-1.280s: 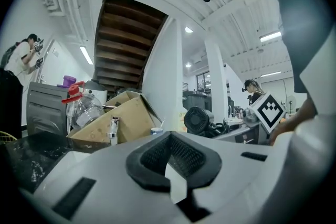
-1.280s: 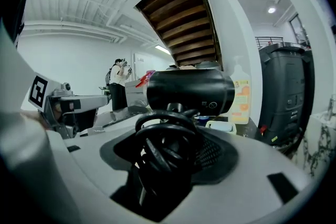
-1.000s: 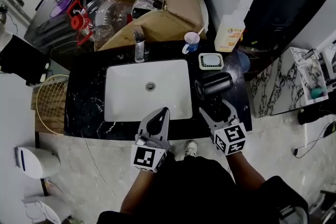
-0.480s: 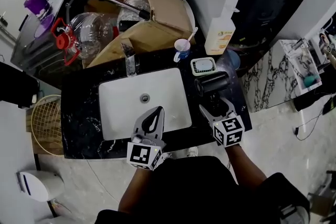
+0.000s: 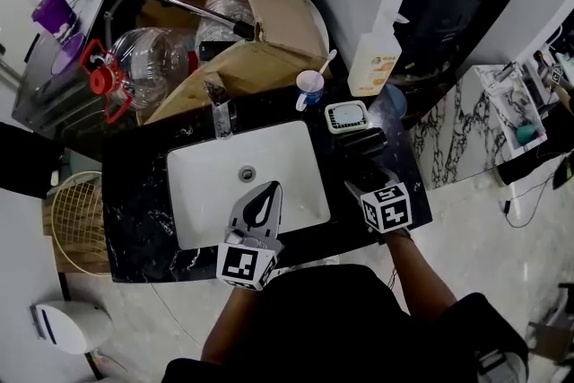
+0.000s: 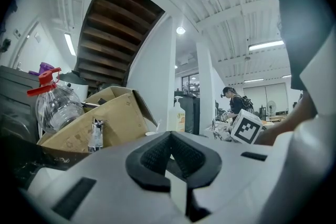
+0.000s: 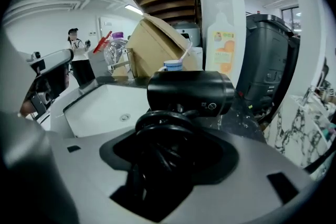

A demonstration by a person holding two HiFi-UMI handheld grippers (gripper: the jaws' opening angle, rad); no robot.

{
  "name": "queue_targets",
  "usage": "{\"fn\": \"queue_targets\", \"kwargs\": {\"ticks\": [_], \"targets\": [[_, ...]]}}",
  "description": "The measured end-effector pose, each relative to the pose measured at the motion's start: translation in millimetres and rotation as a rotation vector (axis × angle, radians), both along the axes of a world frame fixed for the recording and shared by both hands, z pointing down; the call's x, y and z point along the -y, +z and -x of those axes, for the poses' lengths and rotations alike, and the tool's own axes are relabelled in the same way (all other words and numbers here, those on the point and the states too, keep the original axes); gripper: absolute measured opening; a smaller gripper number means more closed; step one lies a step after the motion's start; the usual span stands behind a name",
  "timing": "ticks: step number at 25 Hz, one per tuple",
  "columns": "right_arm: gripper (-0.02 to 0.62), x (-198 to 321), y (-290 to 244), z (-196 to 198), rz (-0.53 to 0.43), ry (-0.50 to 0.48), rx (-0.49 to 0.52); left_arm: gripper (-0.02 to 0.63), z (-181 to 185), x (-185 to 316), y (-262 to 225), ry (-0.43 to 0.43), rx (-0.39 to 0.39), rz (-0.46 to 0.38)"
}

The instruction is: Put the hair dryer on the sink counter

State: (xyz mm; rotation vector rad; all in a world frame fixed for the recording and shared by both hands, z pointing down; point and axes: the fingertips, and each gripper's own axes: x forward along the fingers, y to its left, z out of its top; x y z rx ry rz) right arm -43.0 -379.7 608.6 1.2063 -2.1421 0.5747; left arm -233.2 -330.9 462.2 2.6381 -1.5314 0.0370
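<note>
The black hair dryer [image 5: 361, 142] is at the right end of the black sink counter [image 5: 134, 193], next to the white basin [image 5: 224, 184]. My right gripper [image 5: 369, 173] is shut on its handle. In the right gripper view the dryer's barrel [image 7: 189, 93] lies crosswise just beyond my right gripper [image 7: 163, 134], and the coiled cord and handle fill the space between the jaws. My left gripper [image 5: 267, 190] hovers over the basin's front edge, shut and holding nothing. The left gripper view shows that gripper [image 6: 169, 150] with its pads pressed together.
A faucet [image 5: 221, 115] stands behind the basin. A cup with a toothbrush [image 5: 310, 87], a small white square dish [image 5: 346, 116] and a soap bottle [image 5: 373, 58] crowd the counter's back right. A cardboard box [image 5: 233, 13] and a water jug [image 5: 148, 58] sit behind. A wire basket [image 5: 76, 211] is at the left.
My right gripper has pushed forward onto the hair dryer's handle and its jaws have come together on it. The left gripper has stayed over the basin's front edge.
</note>
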Motion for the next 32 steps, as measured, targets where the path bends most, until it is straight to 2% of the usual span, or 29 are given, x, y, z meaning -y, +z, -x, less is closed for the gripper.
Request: {"fn": "queue_targets", "kwargs": {"ticks": [4,8,15,21,26,32], "targets": [[0.278,1,12,0,0.043,0.013,-0.024,-0.005,7,2,2,-0.005,-0.017,0.018],[0.279,3,19,-3,0.074,0.03,-0.042,-0.005,9,3,-4,-0.008,-0.031,0.001],[0.279,4,30,-5,0.1,0.041,-0.061,-0.005,16,1,-12,-0.024,-0.059,-0.003],[0.279,3,36,-6,0.109,0.054,-0.039,-0.005,20,-3,-20,-0.031,-0.062,-0.024],[0.28,2,21,-7,0.039,0.056,-0.032,-0.005,19,-8,-25,-0.028,-0.079,-0.026],[0.279,2,-48,-6,-0.165,0.058,-0.003,-0.005,14,-11,-29,-0.019,-0.071,-0.034]]}}
